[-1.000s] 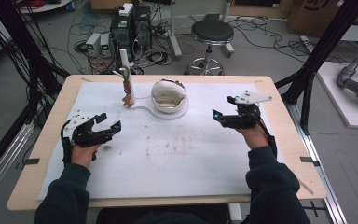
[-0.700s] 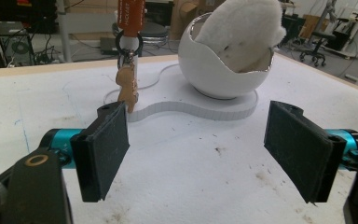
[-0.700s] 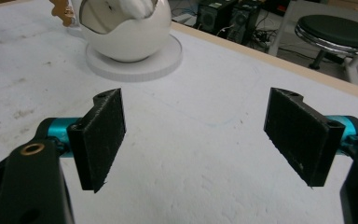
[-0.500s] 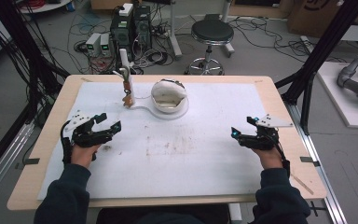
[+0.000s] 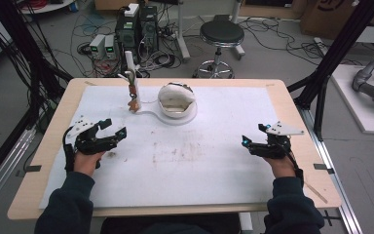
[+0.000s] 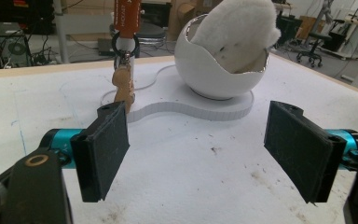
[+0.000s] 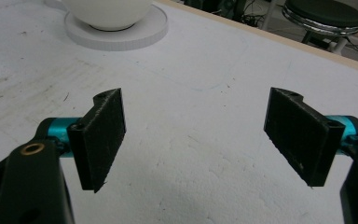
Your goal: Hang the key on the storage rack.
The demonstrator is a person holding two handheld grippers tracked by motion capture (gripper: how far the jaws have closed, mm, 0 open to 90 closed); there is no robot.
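White, scuffed table cover [image 5: 199,165] underneath everything. At its far middle, white egg-shaped shell [image 5: 177,101] with plush filling, seated on a flat white base [image 5: 151,114]; small brown figure [image 5: 134,102] hanging just left of it. Nearer, well apart from both: left gripper [image 5: 111,132], jaws spread wide and empty; right gripper [image 5: 253,139], likewise.

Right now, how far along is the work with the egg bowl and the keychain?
Nothing looks done: the plush sits in the egg bowl, and the keychain hangs on its stand. Nothing is in hand; left tongs and right tongs are open and empty, apart from both. All handling seems left.
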